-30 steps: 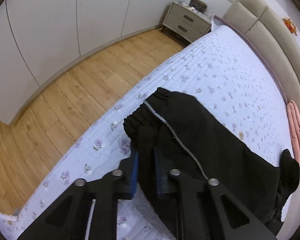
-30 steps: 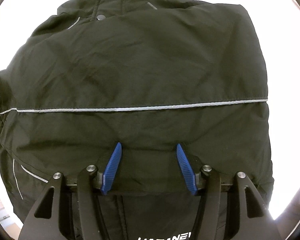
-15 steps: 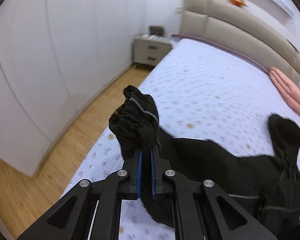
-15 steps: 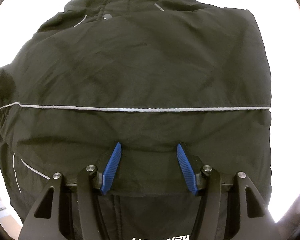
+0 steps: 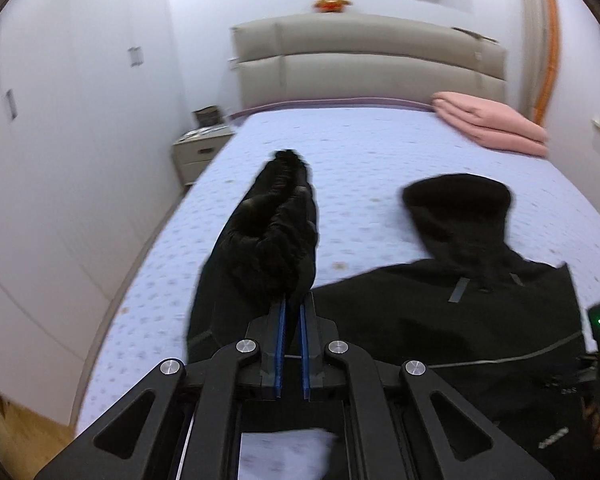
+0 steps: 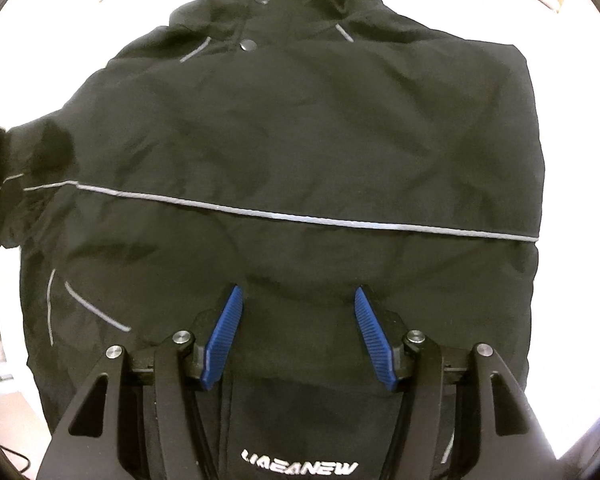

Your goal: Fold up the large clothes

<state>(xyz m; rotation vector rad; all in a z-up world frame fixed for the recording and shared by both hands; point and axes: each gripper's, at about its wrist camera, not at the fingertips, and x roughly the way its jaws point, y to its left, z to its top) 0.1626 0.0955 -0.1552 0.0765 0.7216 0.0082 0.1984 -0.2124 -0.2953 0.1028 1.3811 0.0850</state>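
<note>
A large black hooded jacket [image 5: 452, 320] with thin grey reflective stripes lies spread on the bed, hood toward the headboard. My left gripper [image 5: 293, 300] is shut on the jacket's left sleeve [image 5: 272, 232], which stands lifted off the bedspread with its elastic cuff pointing away from me. In the right wrist view the jacket [image 6: 300, 140] fills the frame, snaps and collar at the top. My right gripper [image 6: 298, 296] hangs open just above the lower part of the jacket, nothing pinched between its blue pads [image 6: 224, 336].
The bed [image 5: 360, 140] has a pale lilac flowered quilt and a beige padded headboard [image 5: 368, 64]. A folded pink blanket [image 5: 496, 122] lies at the far right corner. A bedside table [image 5: 200, 152] and white wardrobe doors [image 5: 60, 160] stand on the left.
My left gripper closed on the sleeve cuff, then rose and swung toward the jacket's body, carrying the sleeve off the bedspread. The right gripper stayed open above the jacket, shifting only slightly.
</note>
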